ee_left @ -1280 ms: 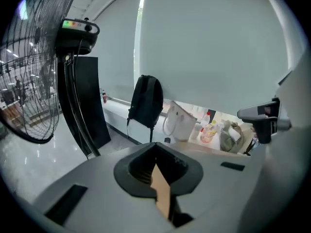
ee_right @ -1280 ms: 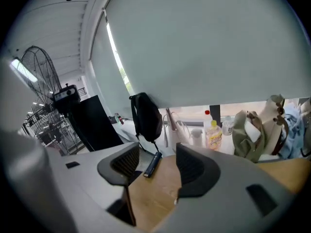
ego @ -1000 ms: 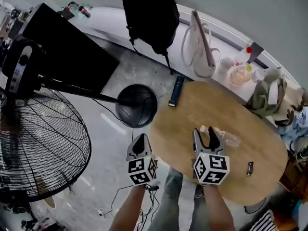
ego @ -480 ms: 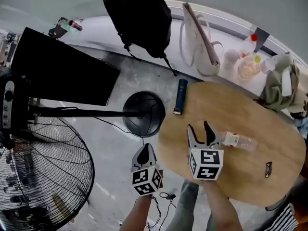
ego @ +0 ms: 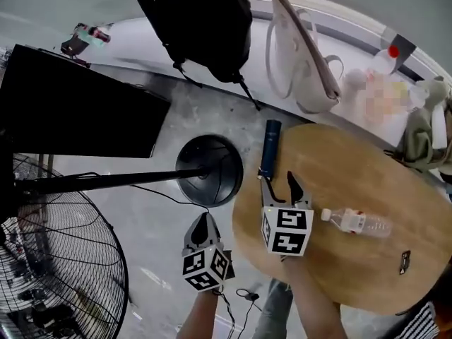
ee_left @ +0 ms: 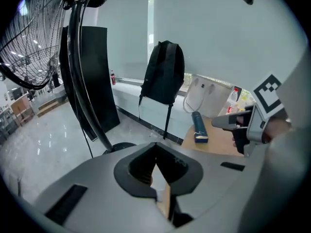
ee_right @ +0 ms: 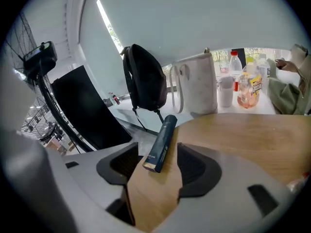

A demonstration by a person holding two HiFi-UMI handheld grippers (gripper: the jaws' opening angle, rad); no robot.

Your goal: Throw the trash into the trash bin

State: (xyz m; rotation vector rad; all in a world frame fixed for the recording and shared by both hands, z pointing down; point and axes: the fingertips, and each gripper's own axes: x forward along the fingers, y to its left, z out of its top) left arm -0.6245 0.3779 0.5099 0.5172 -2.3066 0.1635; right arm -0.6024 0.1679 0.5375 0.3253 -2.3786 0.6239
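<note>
Nearest the person, over the grey floor (ego: 155, 224) just off the table's edge, the left gripper (ego: 203, 223) hangs with its jaws drawn together and nothing between them. Beside it the right gripper (ego: 277, 182) reaches over the round wooden table (ego: 339, 274), tilted downward. Its jaws are spread wide and have just been opening a little further. The near end of a dark blue box (ego: 269, 149) sits at the mouth of that gap, and neither pad presses on it. The box lies flat at the table's rim, its far end pointing away from the person. Apart from that gripper, on its right, a clear plastic bottle (ego: 357, 222) lies on its side on the tabletop, cap toward the gripper. Near the far right rim lies a small dark item (ego: 405, 262), too small to make out.

Past the table, a round black fan base (ego: 210, 169) stands on the floor, its pole running left toward a wire fan cage (ego: 56, 260). Behind that stands a flat black panel (ego: 78, 111). Farthest off, a black backpack (ego: 198, 20) and a pale tote bag (ego: 304, 55) rest against a white ledge (ego: 141, 34).
</note>
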